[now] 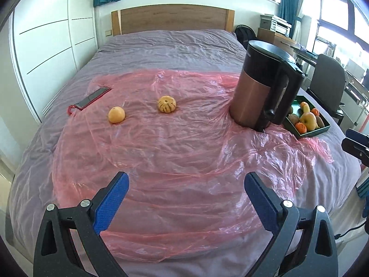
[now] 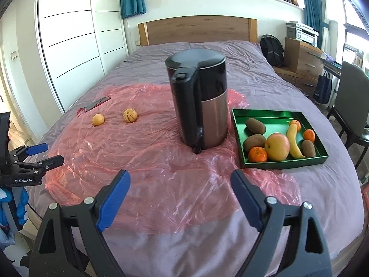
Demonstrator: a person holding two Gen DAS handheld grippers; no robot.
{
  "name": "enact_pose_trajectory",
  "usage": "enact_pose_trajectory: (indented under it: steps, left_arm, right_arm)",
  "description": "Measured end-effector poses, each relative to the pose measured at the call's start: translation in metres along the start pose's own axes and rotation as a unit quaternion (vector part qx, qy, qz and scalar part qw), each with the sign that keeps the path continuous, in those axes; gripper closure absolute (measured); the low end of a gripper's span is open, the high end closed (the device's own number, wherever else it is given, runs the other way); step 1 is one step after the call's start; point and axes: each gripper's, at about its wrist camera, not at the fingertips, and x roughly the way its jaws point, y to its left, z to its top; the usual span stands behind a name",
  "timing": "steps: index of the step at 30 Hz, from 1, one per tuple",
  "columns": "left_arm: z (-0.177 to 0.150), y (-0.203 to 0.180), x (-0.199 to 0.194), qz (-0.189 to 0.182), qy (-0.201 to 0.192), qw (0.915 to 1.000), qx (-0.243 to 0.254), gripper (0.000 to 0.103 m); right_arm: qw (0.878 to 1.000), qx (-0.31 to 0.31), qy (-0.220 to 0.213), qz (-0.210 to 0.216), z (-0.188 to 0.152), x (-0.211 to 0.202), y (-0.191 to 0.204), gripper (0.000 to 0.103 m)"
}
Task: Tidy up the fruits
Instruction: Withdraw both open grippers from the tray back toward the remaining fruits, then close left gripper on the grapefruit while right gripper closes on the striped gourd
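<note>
A: What was in the green tray (image 2: 239, 124)?
B: 3 kiwis, 3 tangerines, 1 apple (image 2: 277, 146), 1 banana (image 2: 293, 142). Tray sat right of kettle (image 2: 200, 97) on bed.
A: Loose fruit?
B: 2 on pink plastic sheet (image 1: 175, 152): orange (image 1: 116, 115), striped fruit (image 1: 166, 104).
A: Tongs?
B: Left tongs (image 1: 186, 190) & right tongs (image 2: 180, 188) both wide apart, empty. "GenRobot.AI" on left one.

Right gripper (image 2: 180, 182) fingers spread wide, nothing between them, held over pink plastic sheet (image 2: 143, 161) on the bed (image 2: 322, 196). Kettle (image 2: 199, 99) stands straight ahead of the fingers; green tray (image 2: 237, 124) of fruit ahead-right. Orange (image 2: 98, 119) and striped fruit (image 2: 130, 115) lie ahead-left; left gripper (image 2: 45, 154) far left, fingers apart.
</note>
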Motion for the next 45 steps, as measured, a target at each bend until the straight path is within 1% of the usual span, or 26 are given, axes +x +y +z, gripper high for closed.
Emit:
enact_pose_trajectory:
  steps: [6, 11, 16, 20, 23, 26, 29, 32, 39, 45]
  left_arm:
    - [-0.001, 0.058, -0.009, 0.022, -0.021, 0.9987, -0.041, 0.005]
    - [-0.003, 0.112, -0.007, 0.051, -0.028, 0.9946, -0.086, 0.005]
    - [-0.009, 0.150, 0.003, 0.078, -0.027, 0.9897, -0.117, 0.005]
    - [-0.011, 0.171, 0.016, 0.090, -0.020, 0.9865, -0.136, 0.005]
    - [-0.011, 0.182, 0.024, 0.092, -0.017, 0.9850, -0.145, 0.005]
    - [-0.005, 0.190, 0.034, 0.092, -0.012, 0.9852, -0.144, 0.005]
    - [0.005, 0.196, 0.045, 0.087, -0.008, 0.9857, -0.144, 0.005]
    - [0.022, 0.201, 0.056, 0.084, -0.013, 0.9869, -0.137, 0.005]
    - [0.059, 0.201, 0.105, 0.081, 0.005, 0.9912, -0.105, 0.005]
    - [0.081, 0.194, 0.151, 0.065, 0.022, 0.9942, -0.082, 0.005]
  right_arm:
    - [0.999, -0.033, 0.010, 0.002, 0.012, 0.008, 0.039, 0.000]
    - [0.998, -0.061, 0.019, 0.010, 0.020, 0.022, 0.070, 0.000]
    - [0.997, -0.074, 0.030, 0.022, 0.025, 0.039, 0.092, 0.000]
    - [0.995, -0.083, 0.038, 0.028, 0.029, 0.054, 0.103, 0.000]
    - [0.995, -0.087, 0.043, 0.033, 0.032, 0.065, 0.109, 0.000]
    - [0.993, -0.101, 0.047, 0.040, 0.037, 0.079, 0.120, 0.000]
    - [0.991, -0.111, 0.048, 0.054, 0.044, 0.096, 0.132, 0.000]
    - [0.989, -0.122, 0.047, 0.068, 0.055, 0.117, 0.146, 0.000]
    - [0.987, -0.117, 0.050, 0.101, 0.082, 0.175, 0.165, 0.000]
    - [0.986, -0.115, 0.051, 0.113, 0.102, 0.227, 0.169, 0.000]
